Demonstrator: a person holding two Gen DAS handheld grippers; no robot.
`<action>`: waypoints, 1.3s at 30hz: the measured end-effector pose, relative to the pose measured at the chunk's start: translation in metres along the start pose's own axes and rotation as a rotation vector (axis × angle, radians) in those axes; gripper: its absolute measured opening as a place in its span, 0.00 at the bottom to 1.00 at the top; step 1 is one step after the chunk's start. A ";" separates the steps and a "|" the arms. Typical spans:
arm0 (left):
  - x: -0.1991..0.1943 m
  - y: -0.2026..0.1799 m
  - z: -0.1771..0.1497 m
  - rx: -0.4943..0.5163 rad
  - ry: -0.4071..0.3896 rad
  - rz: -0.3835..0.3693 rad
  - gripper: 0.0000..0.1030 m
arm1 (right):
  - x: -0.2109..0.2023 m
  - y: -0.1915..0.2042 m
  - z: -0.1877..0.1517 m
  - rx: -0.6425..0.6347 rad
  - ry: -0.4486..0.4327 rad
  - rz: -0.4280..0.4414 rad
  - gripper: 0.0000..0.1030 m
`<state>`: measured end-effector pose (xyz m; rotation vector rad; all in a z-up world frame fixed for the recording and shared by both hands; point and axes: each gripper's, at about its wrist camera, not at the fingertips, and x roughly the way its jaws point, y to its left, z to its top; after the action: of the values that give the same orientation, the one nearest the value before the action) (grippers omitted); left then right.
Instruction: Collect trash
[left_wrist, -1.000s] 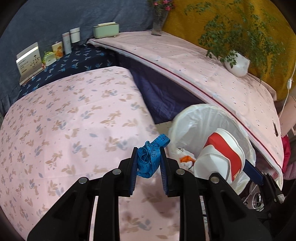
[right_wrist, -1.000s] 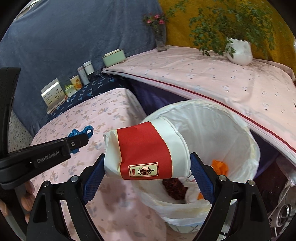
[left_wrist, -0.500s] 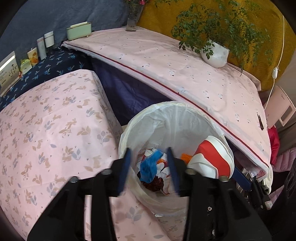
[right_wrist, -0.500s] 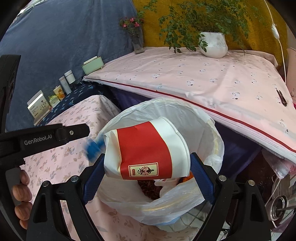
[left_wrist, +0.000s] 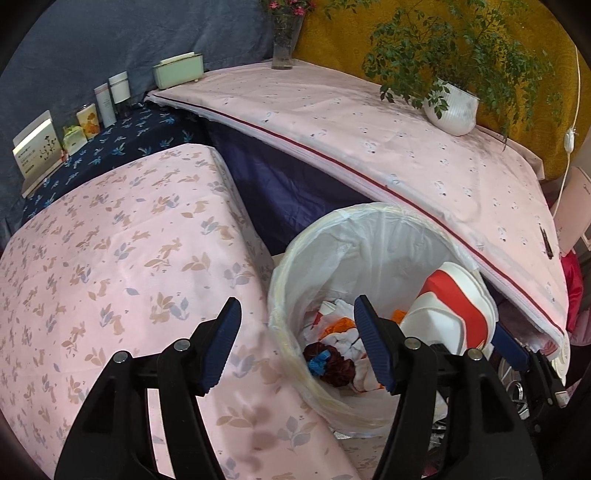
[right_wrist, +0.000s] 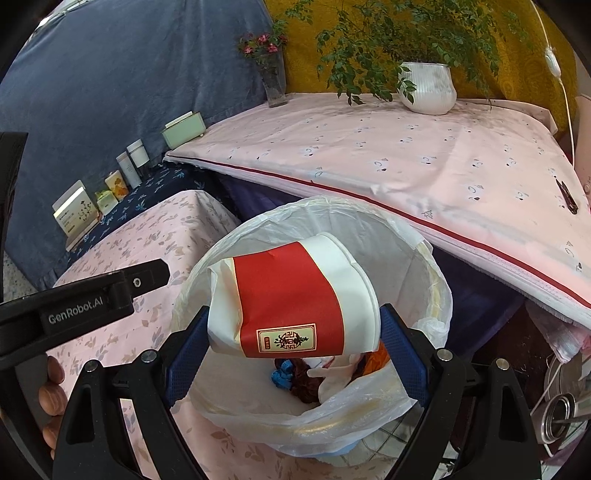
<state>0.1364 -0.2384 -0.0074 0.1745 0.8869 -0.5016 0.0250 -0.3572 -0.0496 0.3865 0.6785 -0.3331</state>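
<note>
Two grippers over lined bin (right_wrist: 424, 258): left gripper (left_wrist: 297, 343) jaws opening, nothing between; right gripper (right_wrist: 291, 350) jaws clamp crushed red-white paper cup (right_wrist: 291, 299).

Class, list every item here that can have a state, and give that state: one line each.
Left gripper: jaws opening, nothing between them.
Right gripper: shut on the crushed red-and-white paper cup, above the bin.
White plastic-lined trash bin: open, partly filled.
Crumpled blue tape: lying in the bin.

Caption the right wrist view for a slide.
Right claw holds a crushed red-and-white paper cup above the lined trash bin.
</note>
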 end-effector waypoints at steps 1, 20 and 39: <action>0.000 0.003 -0.001 -0.002 -0.002 0.013 0.58 | 0.001 0.002 0.000 -0.004 0.000 -0.001 0.83; -0.003 0.037 -0.021 -0.046 -0.004 0.093 0.64 | -0.005 0.019 -0.007 -0.036 0.008 -0.027 0.83; -0.021 0.050 -0.053 -0.058 -0.010 0.155 0.76 | -0.030 0.030 -0.024 -0.082 0.031 -0.085 0.83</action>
<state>0.1127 -0.1694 -0.0275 0.1856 0.8698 -0.3319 0.0024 -0.3144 -0.0399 0.2859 0.7376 -0.3795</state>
